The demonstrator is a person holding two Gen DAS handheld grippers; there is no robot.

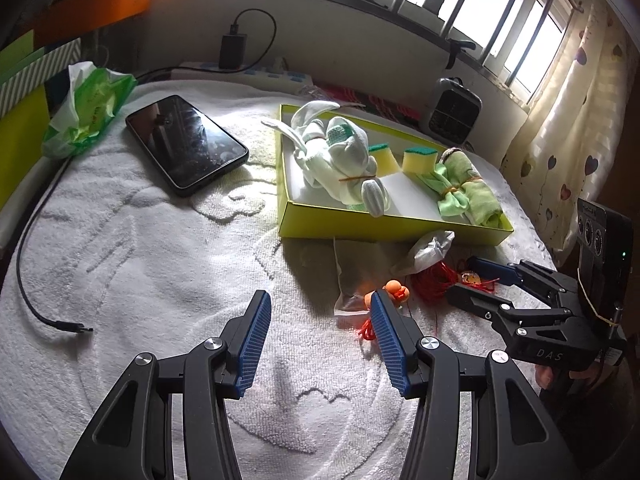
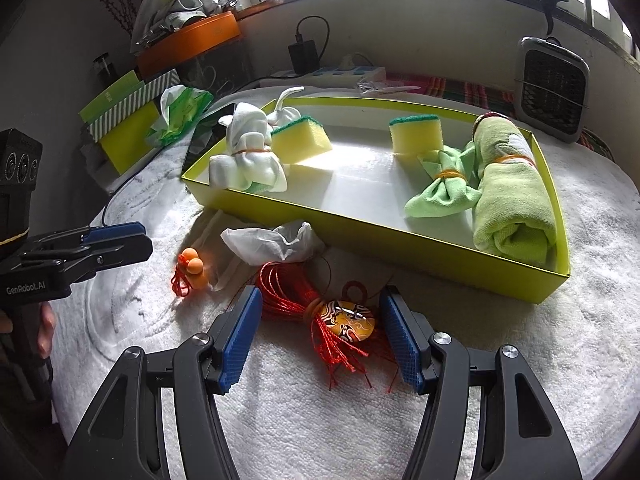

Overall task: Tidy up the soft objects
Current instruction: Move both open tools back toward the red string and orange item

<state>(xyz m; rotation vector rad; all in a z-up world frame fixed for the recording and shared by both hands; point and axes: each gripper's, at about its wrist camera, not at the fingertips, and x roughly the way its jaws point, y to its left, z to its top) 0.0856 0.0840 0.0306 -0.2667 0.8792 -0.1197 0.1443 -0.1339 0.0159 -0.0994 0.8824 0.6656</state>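
A yellow-green tray (image 2: 360, 224) (image 1: 360, 228) holds a white cloth bundle (image 2: 248, 160) (image 1: 340, 160), two yellow sponges (image 2: 300, 140) (image 2: 416, 136), a green bow-tied cloth (image 2: 440, 192) and a rolled green towel (image 2: 512, 200) (image 1: 476, 188). In front of it lie a white pouch (image 2: 272, 244) (image 1: 428, 248), a red tassel ornament (image 2: 320, 308) (image 1: 436, 280) and small orange balls (image 2: 194, 266) (image 1: 396, 290). My right gripper (image 2: 320, 340) is open, straddling the ornament. My left gripper (image 1: 316, 340) is open, empty, left of the balls.
A black phone (image 1: 188, 144), a green tissue pack (image 1: 88, 108), a loose black cable (image 1: 32, 280), a power strip (image 2: 344, 72) and a small fan heater (image 2: 552, 88) lie around the tray on the white towel-covered table (image 1: 140, 260). Boxes (image 2: 120, 128) stand at left.
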